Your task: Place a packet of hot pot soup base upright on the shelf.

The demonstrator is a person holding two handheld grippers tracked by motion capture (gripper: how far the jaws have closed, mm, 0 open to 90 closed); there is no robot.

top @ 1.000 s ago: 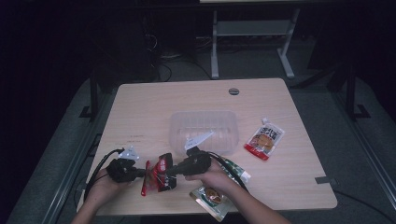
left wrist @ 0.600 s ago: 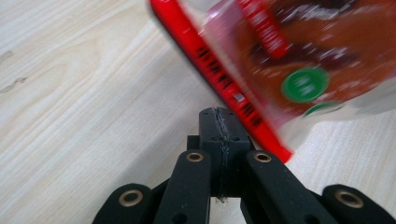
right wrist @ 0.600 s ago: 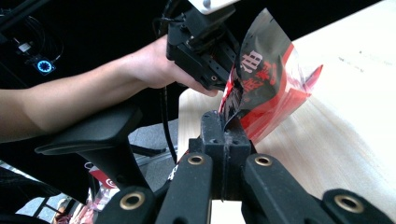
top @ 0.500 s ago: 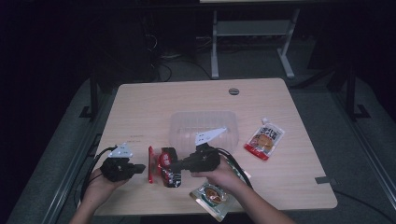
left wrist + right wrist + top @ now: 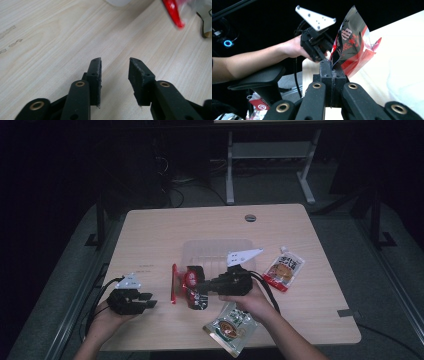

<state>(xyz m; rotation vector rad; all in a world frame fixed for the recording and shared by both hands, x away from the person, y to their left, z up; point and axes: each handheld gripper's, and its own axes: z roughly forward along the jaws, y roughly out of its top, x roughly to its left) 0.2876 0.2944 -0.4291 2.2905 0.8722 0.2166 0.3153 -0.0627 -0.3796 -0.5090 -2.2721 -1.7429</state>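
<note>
- Fingers [image 5: 325, 71] of the right gripper [image 5: 197, 286] are seen pressed together on the lower edge of a red and black snack packet [image 5: 190, 287], which is held above the table [image 5: 165, 235] just in front of a clear plastic tray [image 5: 215, 251].
- White characters are printed on the packet's dark panel [image 5: 347, 37] in the right gripper view; they cannot be read with certainty.
- From the clamped edge the packet is seen rising up and away from the right gripper's fingertips, tilted, with its glossy film creased and its red border catching the light.
- In the high view a red strip runs down the packet's left side, with a round red mark on the black middle.
- The left gripper [image 5: 147, 301] is held well apart from the packet, near the table's left front edge; its jaws have just been opening and stand moderately wide, with nothing between them but bare wood, as shown in the left gripper view [image 5: 115, 70].
- A red corner of the packet [image 5: 173, 15] is caught, blurred, at the top of that view.
- An orange and white sauce pouch [image 5: 284, 268] lies to the right of the tray, and a green-edged sachet [image 5: 230, 327] lies near the front edge below the right hand [image 5: 252, 302]; their printing is too small to be read.
</note>
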